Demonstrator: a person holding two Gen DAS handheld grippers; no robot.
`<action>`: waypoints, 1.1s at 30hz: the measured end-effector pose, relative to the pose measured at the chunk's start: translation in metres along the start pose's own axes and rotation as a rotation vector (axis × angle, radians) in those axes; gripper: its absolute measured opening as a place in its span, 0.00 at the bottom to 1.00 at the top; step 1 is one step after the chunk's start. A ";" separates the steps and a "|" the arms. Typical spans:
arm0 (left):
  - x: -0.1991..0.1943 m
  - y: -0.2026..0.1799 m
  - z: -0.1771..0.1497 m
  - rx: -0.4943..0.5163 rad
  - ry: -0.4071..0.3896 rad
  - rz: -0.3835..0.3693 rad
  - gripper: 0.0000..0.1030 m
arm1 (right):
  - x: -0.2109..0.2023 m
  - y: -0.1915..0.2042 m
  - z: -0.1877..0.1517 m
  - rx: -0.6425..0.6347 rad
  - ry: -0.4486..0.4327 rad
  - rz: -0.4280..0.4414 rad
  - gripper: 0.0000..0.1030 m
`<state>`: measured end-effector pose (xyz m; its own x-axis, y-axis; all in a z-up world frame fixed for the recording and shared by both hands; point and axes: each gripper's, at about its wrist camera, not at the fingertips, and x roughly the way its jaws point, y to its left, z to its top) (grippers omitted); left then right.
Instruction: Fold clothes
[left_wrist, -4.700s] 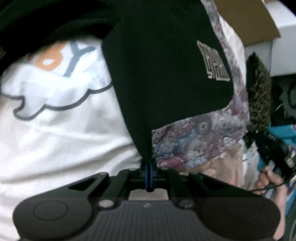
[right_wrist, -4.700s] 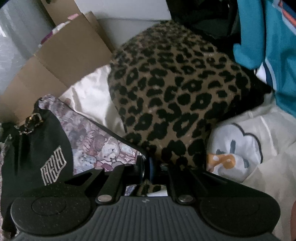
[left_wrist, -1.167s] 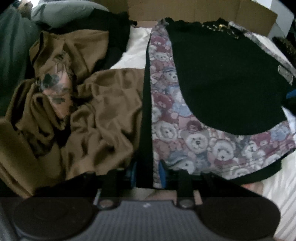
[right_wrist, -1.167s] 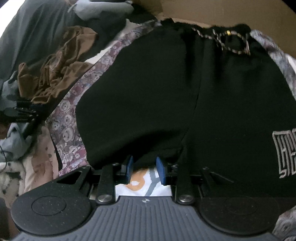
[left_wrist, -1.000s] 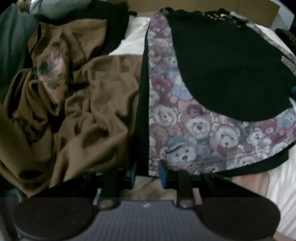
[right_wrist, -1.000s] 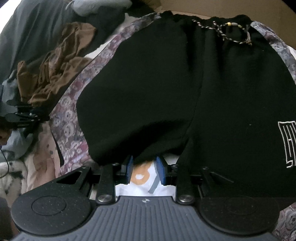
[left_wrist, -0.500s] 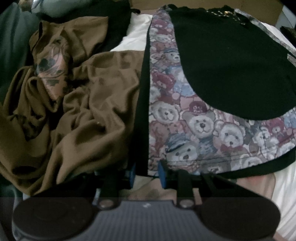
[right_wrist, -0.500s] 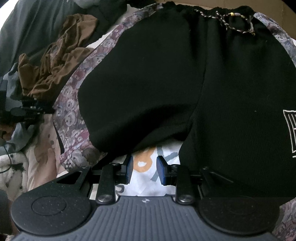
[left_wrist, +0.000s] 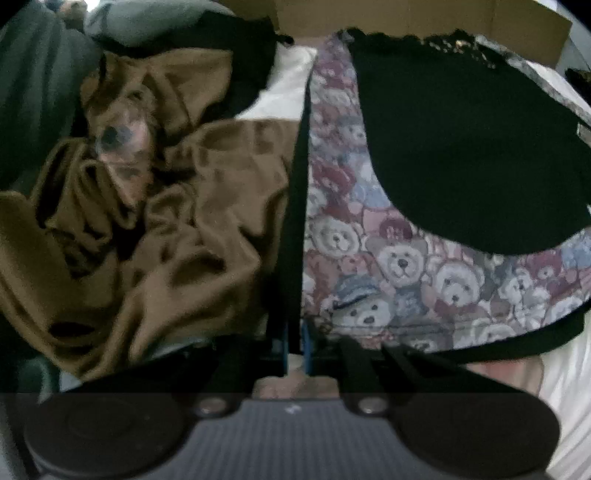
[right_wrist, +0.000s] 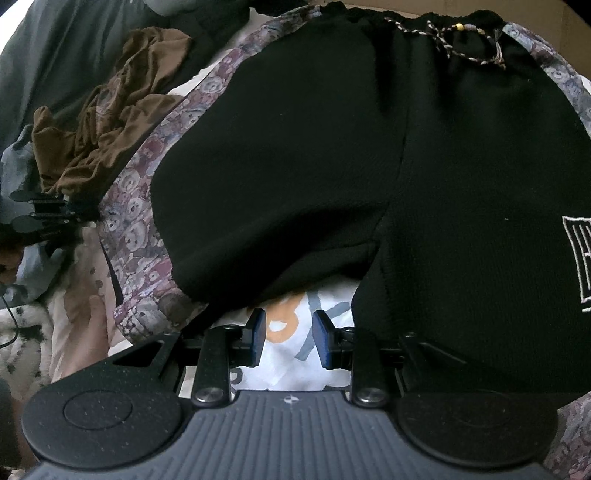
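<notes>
Shorts spread flat on bed, left side edge pinched, right gripper free at the hem.

Left gripper (left_wrist: 294, 347): blue pads nearly together, clamped on the black side edge of the shorts (left_wrist: 461, 155); judged best to keep the edge taut and carry it straight over, not dragging the brown shirt (left_wrist: 177, 221) lying just beside. Shorts: black panels, teddy-bear print side strips, braided drawstring (right_wrist: 454, 40) at the far waistband, lying waist-away on white bedding. Right gripper (right_wrist: 289, 338): jaws apart, holding nothing, hovering over the gap between the two legs.
</notes>
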<state>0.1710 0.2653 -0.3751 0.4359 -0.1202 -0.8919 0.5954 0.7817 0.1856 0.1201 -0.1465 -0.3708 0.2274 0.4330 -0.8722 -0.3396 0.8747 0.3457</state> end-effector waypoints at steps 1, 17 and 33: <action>-0.003 0.001 0.001 -0.004 -0.006 0.004 0.08 | 0.000 0.000 0.000 0.004 0.001 0.006 0.31; -0.008 0.012 0.015 0.009 -0.023 0.091 0.07 | 0.025 0.003 -0.005 0.178 0.075 0.198 0.31; 0.000 0.013 0.019 -0.008 -0.020 0.091 0.07 | 0.060 0.014 0.004 0.210 0.108 0.310 0.00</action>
<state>0.1912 0.2642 -0.3648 0.5015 -0.0605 -0.8630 0.5474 0.7946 0.2624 0.1322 -0.1073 -0.4167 0.0418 0.6678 -0.7432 -0.1805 0.7366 0.6517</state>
